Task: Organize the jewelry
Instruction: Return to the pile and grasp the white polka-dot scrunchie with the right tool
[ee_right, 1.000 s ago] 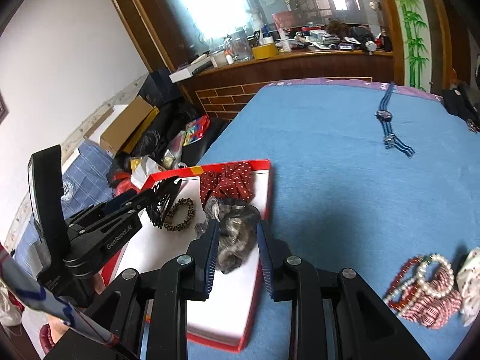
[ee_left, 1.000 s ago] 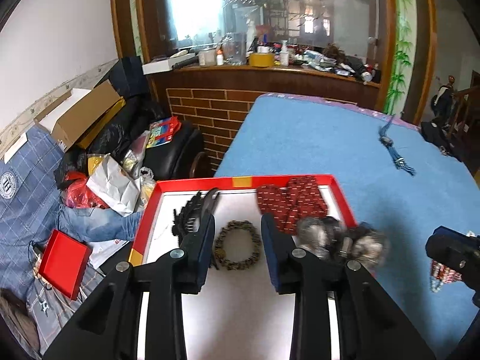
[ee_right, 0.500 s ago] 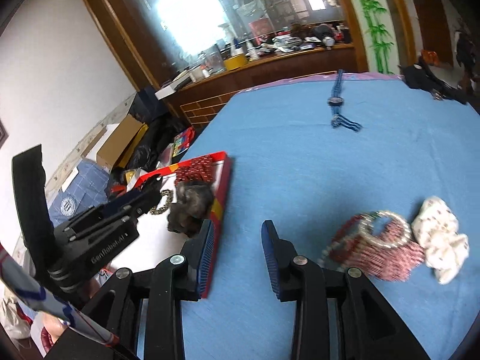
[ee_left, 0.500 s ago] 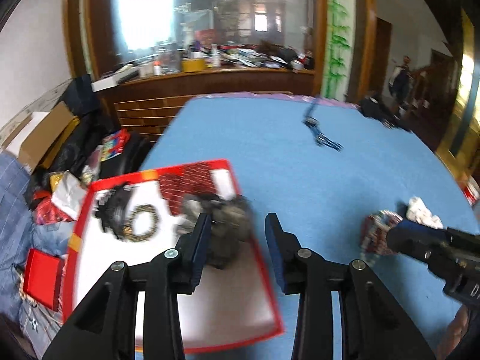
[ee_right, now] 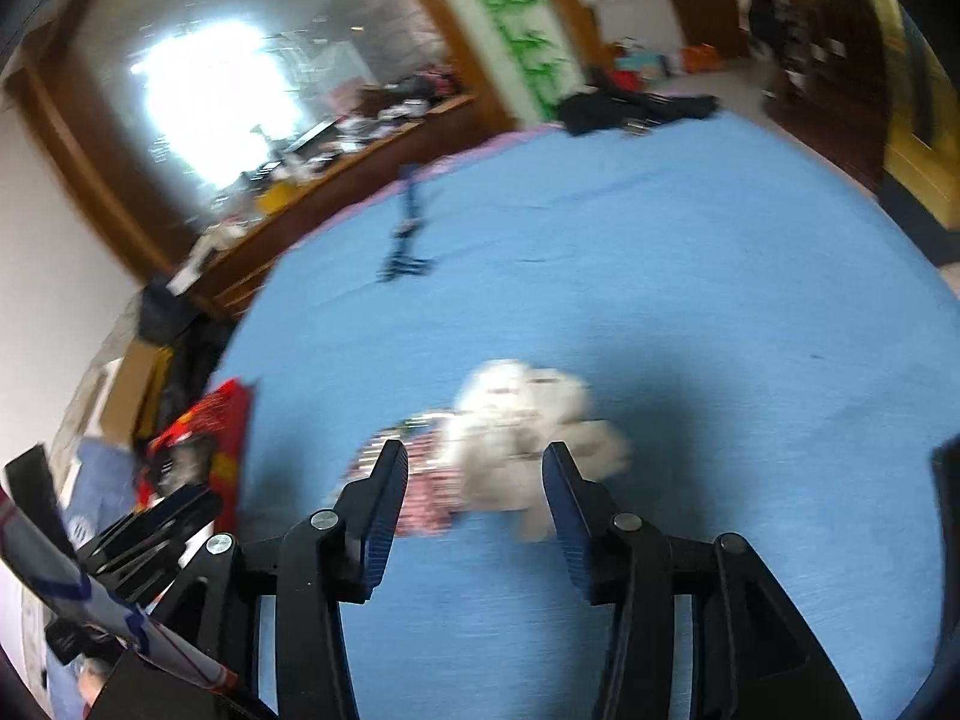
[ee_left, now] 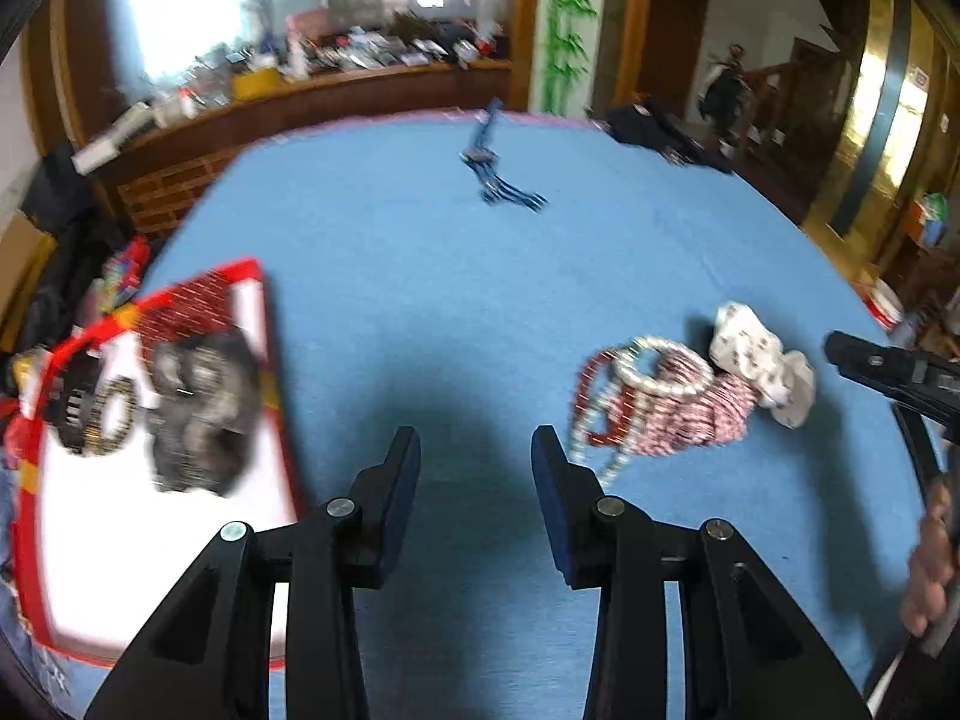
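My left gripper (ee_left: 475, 457) hangs open over bare blue cloth, with nothing between its fingers. Left of it lies the red-rimmed white tray (ee_left: 273, 360) holding a grey-brown scrunchie (ee_left: 201, 414), a dark beaded ring (ee_left: 111, 417) and a red dotted bow (ee_left: 189, 309). To its right sits a heap of red and pearl bead bracelets (ee_left: 654, 396) beside a white spotted scrunchie (ee_left: 762, 366). My right gripper (ee_right: 475, 483) points at that white scrunchie (ee_right: 522, 414); its jaws are opening and nothing is gripped. The bracelets (ee_right: 414, 468) blur just left of it.
A blue cord necklace (ee_left: 498, 174) lies far across the blue table (ee_left: 420, 252). Black clothing (ee_left: 654, 126) rests at the far edge. A cluttered wooden counter (ee_left: 336, 84) and boxes stand beyond the table's left side. My right gripper's tip (ee_left: 882, 360) enters at the right.
Both grippers swung right, away from the tray and toward the bracelet heap. The right gripper's jaws have widened. The grey-brown scrunchie stays in the tray.
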The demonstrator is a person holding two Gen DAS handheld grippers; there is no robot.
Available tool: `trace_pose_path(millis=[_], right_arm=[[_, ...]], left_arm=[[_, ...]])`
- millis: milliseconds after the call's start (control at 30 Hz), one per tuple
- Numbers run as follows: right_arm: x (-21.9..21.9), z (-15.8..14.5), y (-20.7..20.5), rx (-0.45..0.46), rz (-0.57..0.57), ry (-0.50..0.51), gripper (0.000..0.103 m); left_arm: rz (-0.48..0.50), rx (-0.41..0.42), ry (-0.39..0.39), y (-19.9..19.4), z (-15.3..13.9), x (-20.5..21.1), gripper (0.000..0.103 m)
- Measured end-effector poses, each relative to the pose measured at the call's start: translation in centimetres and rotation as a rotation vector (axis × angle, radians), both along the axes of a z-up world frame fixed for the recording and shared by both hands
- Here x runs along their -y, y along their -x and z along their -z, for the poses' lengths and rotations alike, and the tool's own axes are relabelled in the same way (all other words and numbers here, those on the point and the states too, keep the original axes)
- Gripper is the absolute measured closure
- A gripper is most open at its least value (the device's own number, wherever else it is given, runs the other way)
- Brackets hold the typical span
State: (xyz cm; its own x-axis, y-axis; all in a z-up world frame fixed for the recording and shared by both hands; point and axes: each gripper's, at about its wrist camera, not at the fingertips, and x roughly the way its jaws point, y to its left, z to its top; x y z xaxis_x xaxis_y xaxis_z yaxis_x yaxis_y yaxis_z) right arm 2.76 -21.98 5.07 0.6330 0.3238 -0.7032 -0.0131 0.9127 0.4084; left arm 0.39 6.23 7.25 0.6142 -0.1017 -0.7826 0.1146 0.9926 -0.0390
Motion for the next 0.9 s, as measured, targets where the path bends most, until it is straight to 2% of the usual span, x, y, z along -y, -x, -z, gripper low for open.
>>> trace_pose_path(millis=[133,267,500,667,733,800,867,900], right_arm=[[1.6,2.0,-1.5,-0.063,0.029,0.028,0.047],[1.5,3.9,-2.7,-0.102,0.02,0.006,0.047],[1.1,4.5,-3.3,-0.092,-0.005,0.022,0.047],[0.4,4.8,-3.5,-0.091,-0.026,0.045,0.047],[-0.1,4.8,-3.6,-0.083,-0.033,0.068,0.047],[-0.7,4.8,-3.6,-0.072,-0.045,0.109,0.047],[-1.4,4.8,-3.5,-0.064,-0.071,0.147,0.064],[-1.6,4.8,-3.4,-0.064,-0.08,0.152,0.083]], left_arm=[[0.053,-0.065,0.033,-0.8,1.5,1.3,0.066],[0.092,-0.098,0.046,-1.1,2.7,2.5,0.066],[0.111,-0.129,0.013,-2.8,4.9,4.5,0.067],[0.127,-0.111,0.008,-3.3,5.2,5.1,0.082],[0.12,-0.098,0.0,-3.5,5.4,5.2,0.098],[0.114,-0.081,-0.009,-3.6,5.7,5.2,0.098],[0.118,-0.065,-0.013,-3.5,5.6,5.1,0.098],[0.119,-0.052,-0.008,-3.3,5.4,5.0,0.098]])
